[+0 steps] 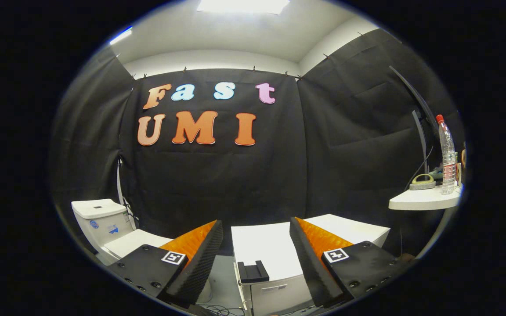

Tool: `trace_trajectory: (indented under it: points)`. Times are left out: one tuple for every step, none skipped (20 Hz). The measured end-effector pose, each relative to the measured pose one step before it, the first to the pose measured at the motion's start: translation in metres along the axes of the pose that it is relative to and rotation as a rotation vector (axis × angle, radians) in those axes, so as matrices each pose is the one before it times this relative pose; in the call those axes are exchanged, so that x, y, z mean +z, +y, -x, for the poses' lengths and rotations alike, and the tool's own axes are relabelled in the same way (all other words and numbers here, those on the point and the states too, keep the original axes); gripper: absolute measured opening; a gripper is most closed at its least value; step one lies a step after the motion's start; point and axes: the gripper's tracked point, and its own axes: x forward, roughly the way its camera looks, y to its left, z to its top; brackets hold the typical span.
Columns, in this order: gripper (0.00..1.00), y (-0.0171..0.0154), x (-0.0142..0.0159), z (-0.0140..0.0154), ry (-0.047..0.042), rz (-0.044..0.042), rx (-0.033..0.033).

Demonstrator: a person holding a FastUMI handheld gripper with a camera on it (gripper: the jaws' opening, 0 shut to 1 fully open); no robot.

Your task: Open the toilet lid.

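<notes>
Hand-held gripper (256, 228) wide open, empty, toilet (103, 224) lid closed

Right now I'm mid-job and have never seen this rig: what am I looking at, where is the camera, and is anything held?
There is no robot arm here. A person carries a hand-held gripper with two fingers, and the camera rides on it, looking forward along those fingers, so this is the gripper's own view. The fingers stand open and hold nothing. Between them, just ahead, is a white cabinet with a small black holder on its top. The toilet sits beyond the left finger, against the booth's black cloth wall; its lid is down, so the job has not started. Off beyond the right finger, a white shelf carries a water bottle with a red cap and a small grey object I cannot identify.
</notes>
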Motion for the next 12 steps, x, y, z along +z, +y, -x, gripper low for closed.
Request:
trace_trajectory:
  points:
    - [0.98, -0.00006, -0.00117, -0.00007, 0.00501, -0.00492, 0.00117]
    - [0.98, 0.00041, -0.00064, 0.00021, 0.00385, -0.00326, 0.00110]
    - [0.98, 0.00012, -0.00020, -0.00027, 0.00140, -0.00109, 0.00037]
    - [0.98, 0.00012, 0.00074, -0.00030, 0.00013, 0.00029, 0.00020]
    - [0.98, 0.00151, -0.00074, -0.00066, 0.00046, -0.00052, 0.00204]
    - [0.98, 0.00121, -0.00038, 0.00051, 0.00237, -0.00220, 0.00313]
    - [0.98, 0.00232, -0.00140, 0.00065, 0.00589, -0.00224, 0.00473]
    - [0.98, 0.00256, -0.00199, -0.00145, 0.00647, 0.00000, 0.00549]
    - [0.98, 0.00201, -0.00223, 0.00036, 0.00665, 0.00300, 0.00478]
    - [0.98, 0.00226, 0.00011, 0.00078, 0.00211, 0.00315, 0.00247]
    - [0.98, 0.00330, 0.00300, 0.00006, -0.00818, 0.00178, 0.00458]
    - [0.98, 0.00271, 0.00371, -0.00011, -0.00923, 0.00121, 0.00241]
